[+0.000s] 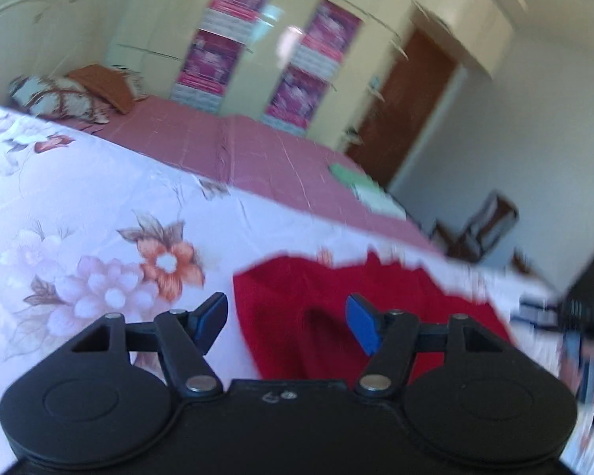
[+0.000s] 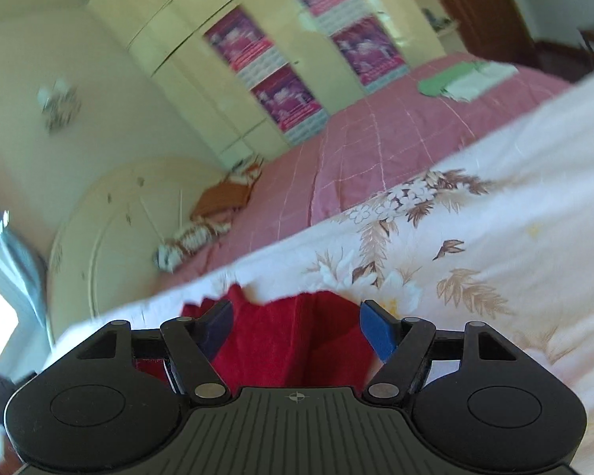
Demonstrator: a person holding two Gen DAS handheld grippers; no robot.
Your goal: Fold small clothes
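Observation:
A small red garment (image 1: 320,297) lies on a white floral sheet (image 1: 99,206), just ahead of my left gripper (image 1: 287,318). Its blue pads stand apart above the cloth and press on nothing. In the right wrist view the same red garment (image 2: 297,340) lies bunched under and between the fingers of my right gripper (image 2: 297,330), whose blue pads are also spread and grip nothing. The near part of the garment is hidden behind each gripper's body.
Beyond the floral sheet (image 2: 495,237) stretches a pink checked bedspread (image 1: 249,150) with pillows (image 1: 71,91) at its head and folded green and white clothes (image 2: 467,79). A cream wardrobe with pink posters (image 1: 257,39) and a brown door (image 1: 408,107) stand behind.

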